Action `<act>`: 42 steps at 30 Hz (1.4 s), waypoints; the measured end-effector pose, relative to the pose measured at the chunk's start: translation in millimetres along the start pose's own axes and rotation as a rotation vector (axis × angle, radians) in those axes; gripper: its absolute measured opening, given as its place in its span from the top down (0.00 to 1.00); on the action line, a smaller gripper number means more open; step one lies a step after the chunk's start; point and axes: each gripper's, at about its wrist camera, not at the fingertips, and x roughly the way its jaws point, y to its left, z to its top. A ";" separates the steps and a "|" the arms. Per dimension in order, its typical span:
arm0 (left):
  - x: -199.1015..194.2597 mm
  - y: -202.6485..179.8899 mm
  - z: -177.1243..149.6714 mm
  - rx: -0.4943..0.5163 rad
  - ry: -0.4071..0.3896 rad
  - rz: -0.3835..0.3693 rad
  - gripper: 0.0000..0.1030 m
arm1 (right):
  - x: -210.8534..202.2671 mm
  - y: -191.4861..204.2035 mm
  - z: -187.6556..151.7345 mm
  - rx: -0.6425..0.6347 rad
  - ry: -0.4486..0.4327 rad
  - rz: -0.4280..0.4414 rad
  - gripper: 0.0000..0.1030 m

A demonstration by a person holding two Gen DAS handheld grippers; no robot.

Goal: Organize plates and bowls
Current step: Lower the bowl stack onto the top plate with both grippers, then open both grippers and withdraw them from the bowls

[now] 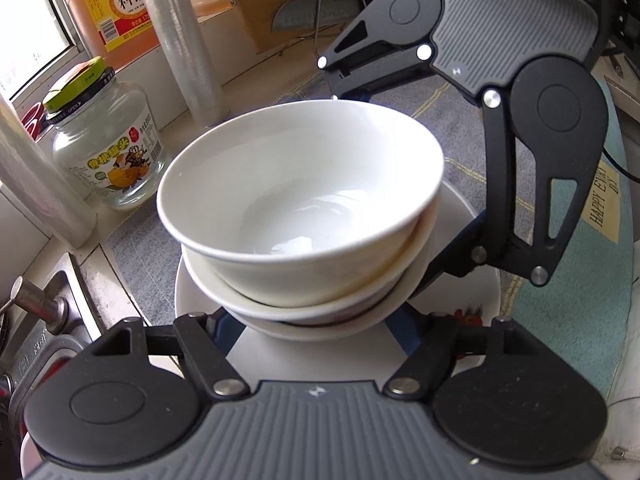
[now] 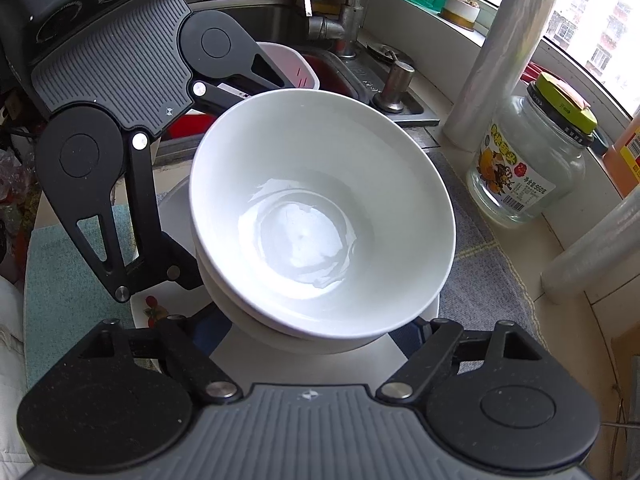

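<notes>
Left wrist view: a stack of white bowls (image 1: 304, 216) sits on a white plate (image 1: 476, 296) that rests on a cloth mat (image 1: 460, 128) beside the sink; the top bowl (image 1: 296, 184) is tipped and leans toward the left of the picture. The stack lies straight ahead of the left gripper (image 1: 316, 326), between its two fingers, whose tips are hidden under the lowest bowl, so it cannot be told whether the pads press on anything. The right gripper (image 1: 404, 184) reaches in from the upper right, one finger behind the stack and one on its right flank; both arms stand about equally near. A glass jar (image 1: 108, 148) stands well to the left. Right wrist view: the same stack fills the centre, directly ahead of the right gripper (image 2: 316, 332), whose fingers straddle the lower bowls with blue pads just showing; contact is not readable. The left gripper (image 2: 208, 188) flanks the stack's left side. The plate's rim (image 2: 168, 200) is mostly covered, and a red printed motif (image 2: 152, 308) on it is cut off.
</notes>
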 end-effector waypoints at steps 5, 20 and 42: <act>-11.0 -5.3 -1.0 0.011 -0.040 0.040 0.16 | -10.7 1.2 2.8 -0.001 -0.044 -0.012 0.00; -46.4 -15.0 -13.0 -0.112 -0.123 0.099 0.13 | -30.2 9.2 -1.4 0.077 -0.087 -0.056 0.00; -97.7 -46.0 -32.7 -0.613 -0.191 0.427 0.03 | -51.0 36.7 -32.0 0.639 0.070 -0.378 0.00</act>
